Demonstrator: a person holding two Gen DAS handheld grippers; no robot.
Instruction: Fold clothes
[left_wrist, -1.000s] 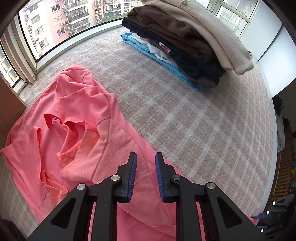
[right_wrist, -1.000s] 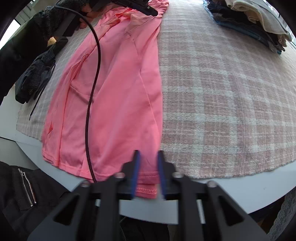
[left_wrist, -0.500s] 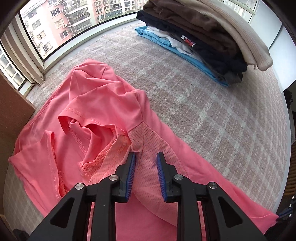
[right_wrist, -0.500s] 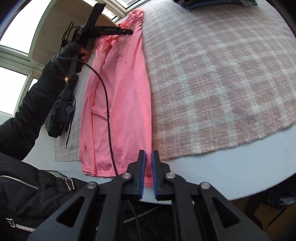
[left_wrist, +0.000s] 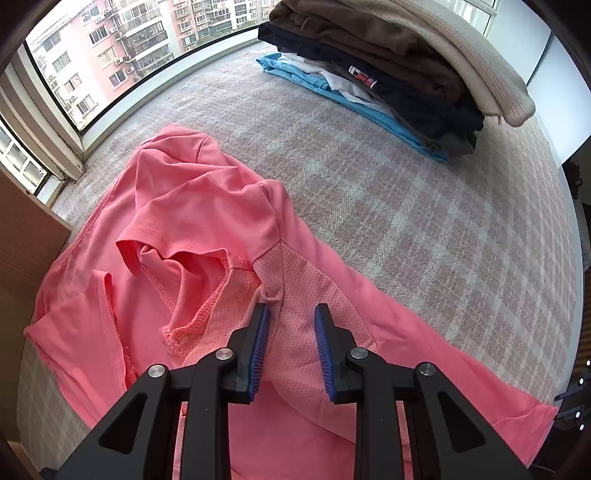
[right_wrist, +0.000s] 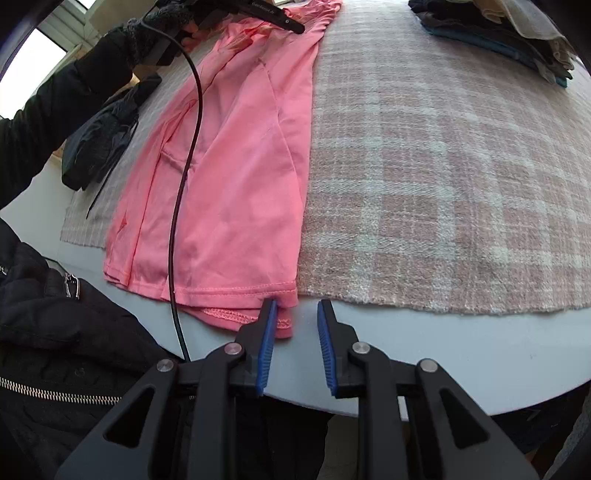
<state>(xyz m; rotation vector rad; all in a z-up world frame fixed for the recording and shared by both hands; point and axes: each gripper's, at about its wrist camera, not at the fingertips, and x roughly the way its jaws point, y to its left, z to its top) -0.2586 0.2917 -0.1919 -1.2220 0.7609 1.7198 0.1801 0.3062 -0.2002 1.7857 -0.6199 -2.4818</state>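
Right tool (right_wrist: 294, 341): half a second ago pressed together on hem of pink shirt (right_wrist: 236, 177); now spread, hem corner released, lying over bench (right_wrist: 424, 343) edge just beside left pad.

Left tool (left_wrist: 289, 345): spread as before, hovering over mesh underarm panel, pinching nothing.

Shirt lies lengthwise on plaid cloth (left_wrist: 424, 229), already doubled along length, sleeve end crumpled. Folded pile (left_wrist: 388, 74) well apart at far side.

We judge lengthwise fold set down; next we tidy sleeve, fold crosswise.

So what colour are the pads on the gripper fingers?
Blue pads, clearest in the left wrist view.
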